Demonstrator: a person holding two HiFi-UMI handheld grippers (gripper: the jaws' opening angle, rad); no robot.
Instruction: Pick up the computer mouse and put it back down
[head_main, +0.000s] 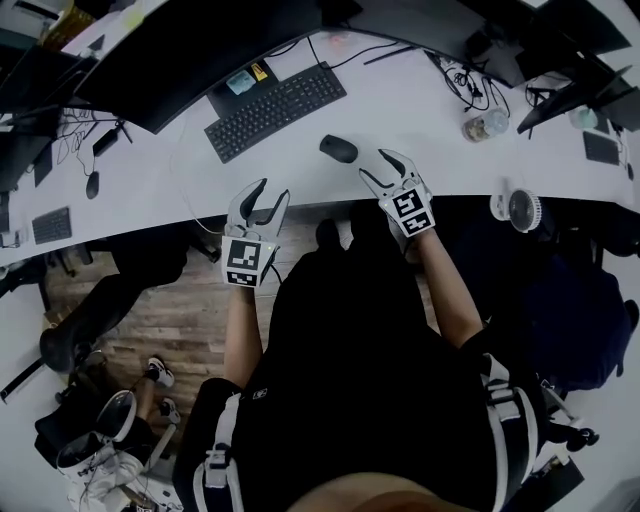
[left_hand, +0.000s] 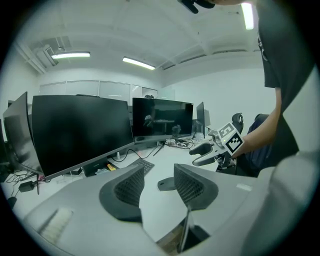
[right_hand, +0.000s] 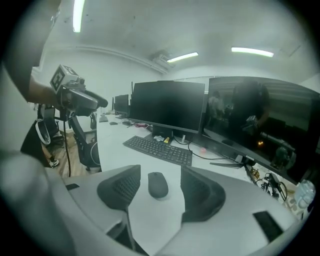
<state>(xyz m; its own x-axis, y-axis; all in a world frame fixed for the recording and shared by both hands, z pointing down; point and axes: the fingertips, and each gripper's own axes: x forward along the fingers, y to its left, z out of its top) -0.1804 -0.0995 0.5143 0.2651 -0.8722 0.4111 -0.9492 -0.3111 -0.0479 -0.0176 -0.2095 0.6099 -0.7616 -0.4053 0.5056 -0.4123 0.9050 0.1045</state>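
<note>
Here's the computer mouse (head_main: 338, 148), flat on the white desk (head_main: 430, 115), just off the near right corner of the keyboard (head_main: 275, 108) and a little way in from the desk's front edge. The right gripper (head_main: 374, 163) hangs just beside it on the person's side. Its jaws are well apart and clear of the mouse, which sits framed in the gap but out past the tips in the right gripper view. Nothing is gripped there. Over to the left gripper (head_main: 272, 192), poised at the front edge and well apart from the mouse. Its jaws are also spread, with only bare desk between the pads.
</note>
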